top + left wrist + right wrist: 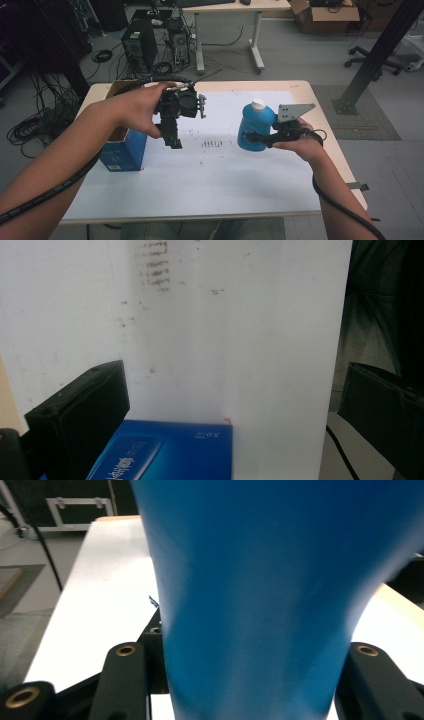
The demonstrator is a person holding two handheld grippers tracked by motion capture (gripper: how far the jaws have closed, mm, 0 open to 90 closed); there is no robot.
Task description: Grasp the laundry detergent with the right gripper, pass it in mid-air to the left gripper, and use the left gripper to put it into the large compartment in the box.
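Bottle [254, 126] cap visible overhead; right gripper [260, 138] clamps body.

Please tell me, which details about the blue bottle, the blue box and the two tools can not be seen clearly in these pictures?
- Blue bottle: label unreadable; small in the high view, blurred and cut off in the right tool view.
- Blue box: contents hidden by the left hand in the high view; print too blurred in the left tool view.
- Right tool: pads hidden behind the bottle.
- Left tool: jaw gap too small in the high view.
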